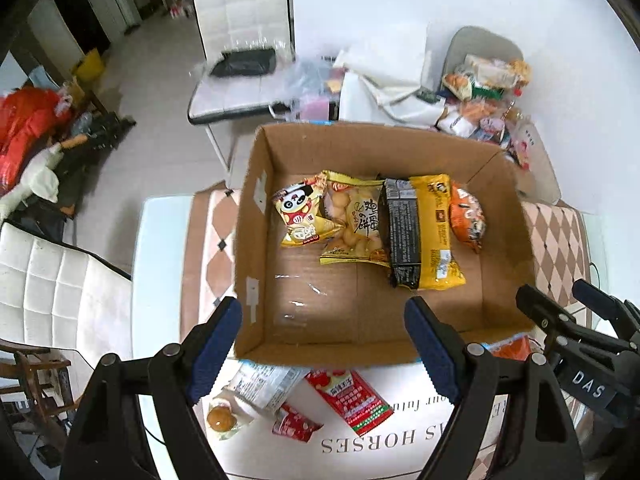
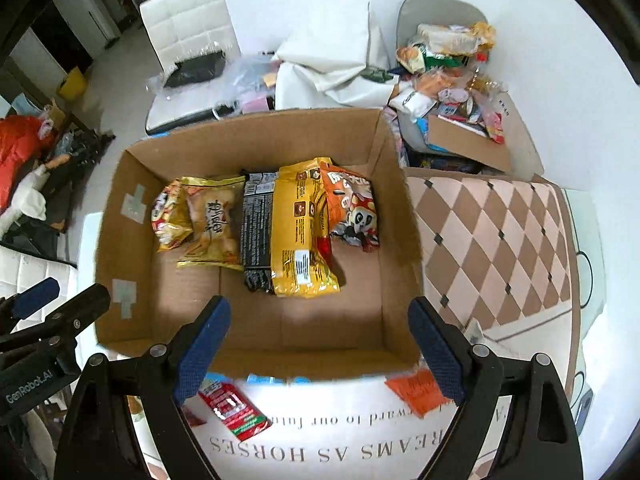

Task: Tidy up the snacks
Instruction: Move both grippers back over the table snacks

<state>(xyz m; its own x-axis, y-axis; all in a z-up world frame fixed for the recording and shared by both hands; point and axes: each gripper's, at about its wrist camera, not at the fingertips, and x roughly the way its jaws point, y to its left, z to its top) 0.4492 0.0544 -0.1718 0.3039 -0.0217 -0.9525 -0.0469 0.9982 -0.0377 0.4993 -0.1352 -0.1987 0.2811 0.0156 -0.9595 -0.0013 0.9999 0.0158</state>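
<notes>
Item one: we hold the left claw (image 1: 322, 344) spread wide and grasping nothing, poised over the near wall of the cardboard box (image 1: 256, 240). Item two: we hold the right claw (image 2: 320, 346) likewise spread and bare, over the same near wall, just beside the left one.

Contents of the box, lined along its far half, well ahead of both claws:
- panda snack packet (image 1: 302, 214), yellow, at the left end;
- biscuit bag (image 1: 354, 220), yellow with a clear window, overlapping the panda packet;
- black packet (image 1: 400, 232), lying lengthwise;
- long yellow packet (image 1: 436, 236), touching the black one;
- orange packet (image 1: 468, 216), at the right end, leaning toward the box wall.

The near half of the box floor shows bare cardboard.

Outside the box, on the white surface (image 1: 160, 264) below our claws:
- red sachet (image 1: 348, 398), nearest the left claw;
- small red packet (image 1: 294, 424);
- white wrapper (image 1: 264, 388) with an egg-like snack (image 1: 220, 418);
- orange sachet (image 2: 418, 392), by the right claw's right finger.

A checked cloth (image 2: 492, 240) lies to the right of the box.
</notes>
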